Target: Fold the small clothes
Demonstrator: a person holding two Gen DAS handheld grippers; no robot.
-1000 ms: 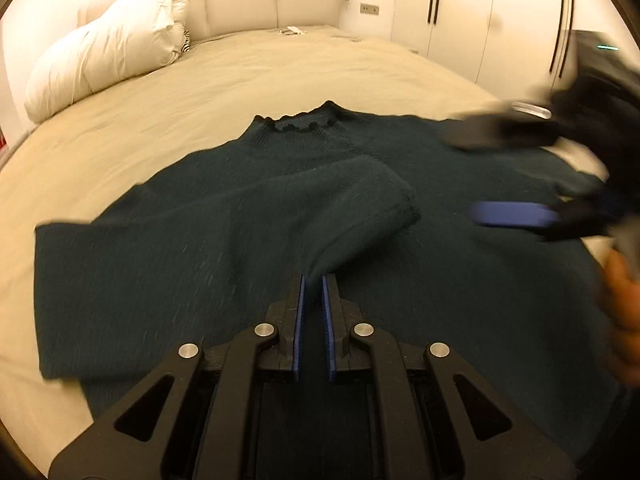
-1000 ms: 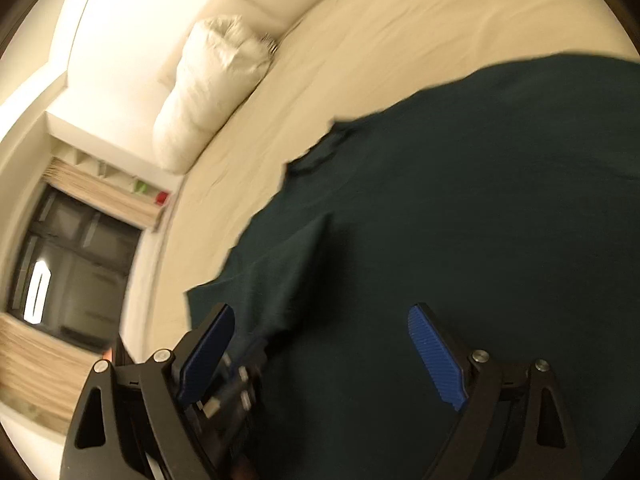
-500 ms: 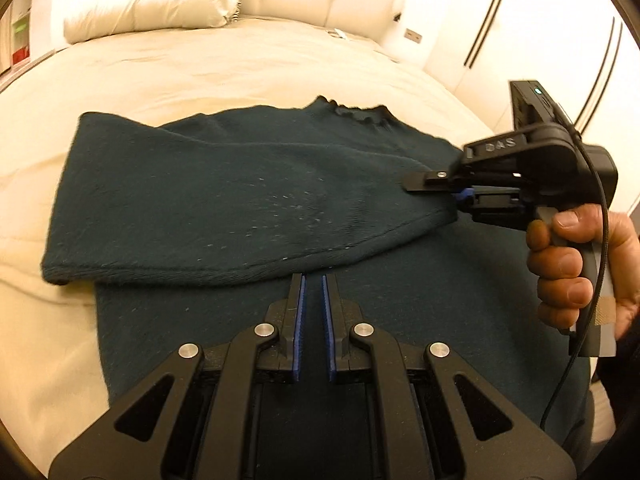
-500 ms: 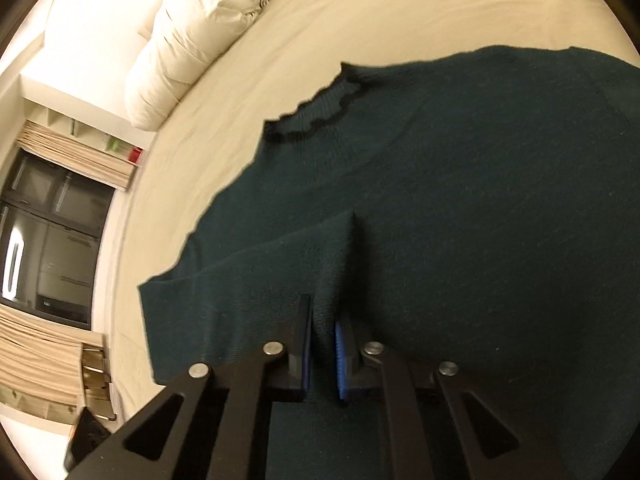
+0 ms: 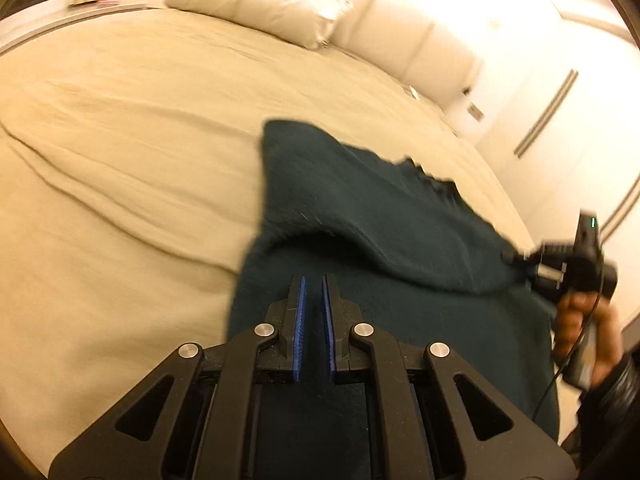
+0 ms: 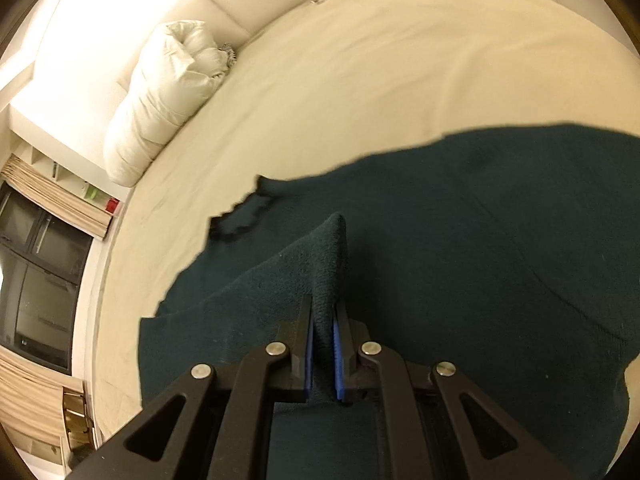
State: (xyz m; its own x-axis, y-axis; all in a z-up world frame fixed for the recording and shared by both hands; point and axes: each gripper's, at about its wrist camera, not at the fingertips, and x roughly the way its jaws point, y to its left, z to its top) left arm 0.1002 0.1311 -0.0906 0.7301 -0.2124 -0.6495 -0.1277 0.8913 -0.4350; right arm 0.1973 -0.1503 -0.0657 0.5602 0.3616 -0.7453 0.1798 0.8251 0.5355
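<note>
Beige bed [image 6: 400,80] carries a dark green sweater [image 6: 480,240]; right gripper [image 6: 322,312] jaws clamp its sleeve, left gripper [image 5: 313,280] jaws together, empty, above the cloth.

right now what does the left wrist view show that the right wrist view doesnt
Only the left wrist view shows the right gripper from outside, held in a hand, its cable, the wardrobe doors and the left gripper, jaws shut on nothing. Only the right wrist view shows the sleeve pinched between the right gripper's jaws, and a dark window. Both show the dark green sweater, beige bed and white pillow.
</note>
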